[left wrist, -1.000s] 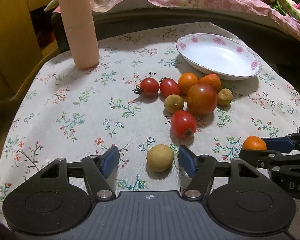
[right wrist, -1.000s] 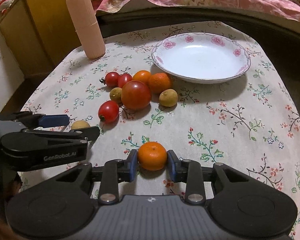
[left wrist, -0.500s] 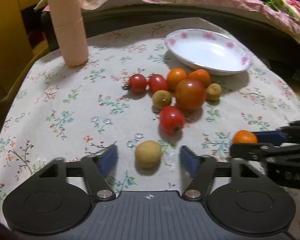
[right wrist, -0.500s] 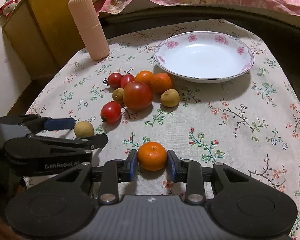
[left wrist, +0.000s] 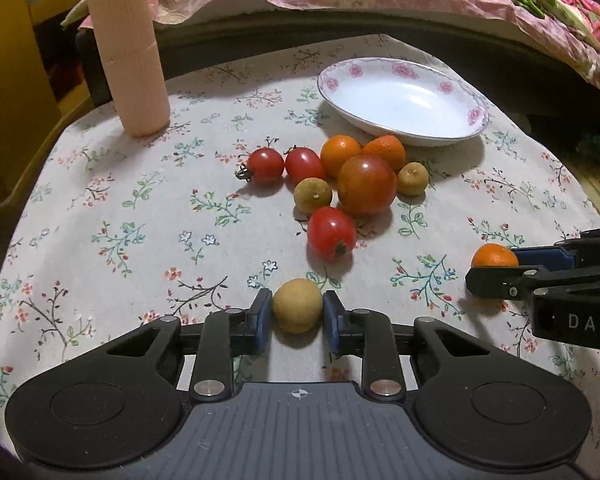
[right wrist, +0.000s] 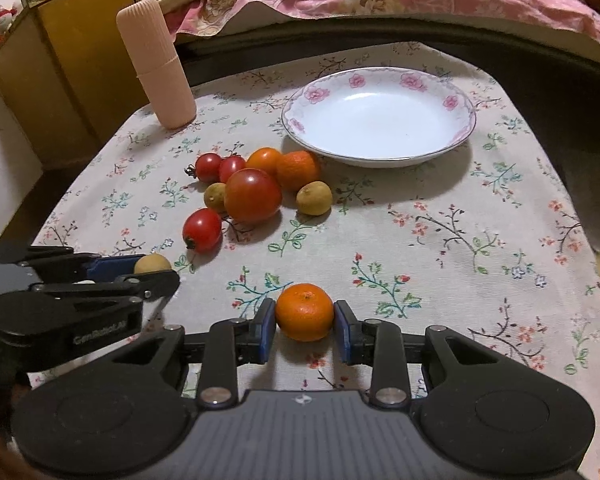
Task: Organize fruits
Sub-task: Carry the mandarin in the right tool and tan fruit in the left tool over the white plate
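Left wrist view: left gripper jaws clenched on a longan; right gripper jaws clamping a tangerine.

We are gripping a small orange between our right gripper pads on the floral cloth. At near left, our left gripper is apparently pinching a yellowish fruit, partly hidden.
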Demonstrator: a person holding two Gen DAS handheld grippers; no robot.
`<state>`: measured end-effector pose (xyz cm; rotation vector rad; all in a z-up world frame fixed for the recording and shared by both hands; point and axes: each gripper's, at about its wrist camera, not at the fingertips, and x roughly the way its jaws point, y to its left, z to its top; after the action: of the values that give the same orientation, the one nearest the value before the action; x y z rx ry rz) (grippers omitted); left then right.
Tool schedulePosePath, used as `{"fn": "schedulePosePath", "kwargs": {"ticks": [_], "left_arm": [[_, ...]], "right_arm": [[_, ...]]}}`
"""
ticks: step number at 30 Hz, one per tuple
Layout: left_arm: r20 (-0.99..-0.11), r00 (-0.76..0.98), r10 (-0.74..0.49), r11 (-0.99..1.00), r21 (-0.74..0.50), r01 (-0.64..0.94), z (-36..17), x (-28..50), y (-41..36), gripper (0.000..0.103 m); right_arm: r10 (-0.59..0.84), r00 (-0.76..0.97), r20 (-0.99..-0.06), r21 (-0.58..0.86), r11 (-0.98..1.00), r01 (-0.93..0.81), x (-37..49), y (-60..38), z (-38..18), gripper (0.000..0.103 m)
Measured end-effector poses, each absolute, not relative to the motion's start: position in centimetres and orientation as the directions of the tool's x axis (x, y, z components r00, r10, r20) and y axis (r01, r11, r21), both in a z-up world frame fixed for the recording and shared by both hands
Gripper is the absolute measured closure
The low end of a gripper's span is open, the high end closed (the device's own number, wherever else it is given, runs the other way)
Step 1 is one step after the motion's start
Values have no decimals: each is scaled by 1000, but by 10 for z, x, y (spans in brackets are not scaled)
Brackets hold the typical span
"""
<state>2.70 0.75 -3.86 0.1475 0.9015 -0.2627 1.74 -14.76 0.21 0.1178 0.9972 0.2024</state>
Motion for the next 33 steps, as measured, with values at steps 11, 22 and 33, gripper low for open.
{"fn": "schedulePosePath", "kwargs": {"ticks": [11, 22, 33], "left_arm": [[-781, 587, -213, 960, -54, 276, -14, 22, 6, 69], [-732, 613, -296, 934, -89, 345, 23, 61, -25, 69], [-741, 592, -317, 927, -113, 356, 19, 112, -45, 69]], "right_arm": [[200, 547, -813, 177, 980, -94, 16, -150, 27, 70], [184, 599, -780, 162, 983, -92, 56, -152, 66, 70], [144, 577, -804, 117, 990, -85, 110, -166, 52, 69]]}}
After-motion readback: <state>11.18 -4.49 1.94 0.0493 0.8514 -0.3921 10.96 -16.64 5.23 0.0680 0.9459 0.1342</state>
